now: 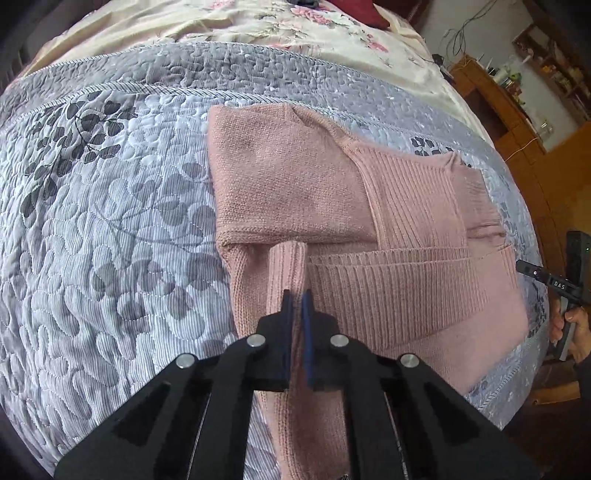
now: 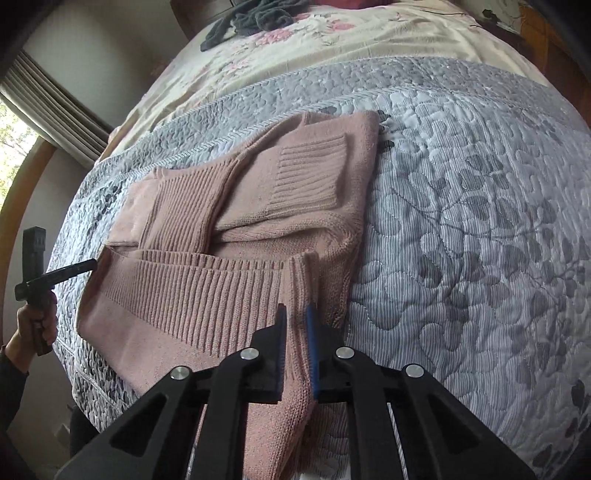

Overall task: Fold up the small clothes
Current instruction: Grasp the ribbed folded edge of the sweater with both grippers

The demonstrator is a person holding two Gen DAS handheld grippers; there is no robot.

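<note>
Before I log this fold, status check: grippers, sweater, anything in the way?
Left gripper shut on sweater hem. Right gripper shut on hem too. Sweater on quilt, sleeves folded in. Nothing in the way.

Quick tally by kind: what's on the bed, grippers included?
Pink knit sweater: 1
Grey quilted bedspread: 1
Floral sheet: 1
Dark garment pile: 1
Grippers: 2, the left gripper and the right gripper, each clamped on the sweater
Total: 6
</note>
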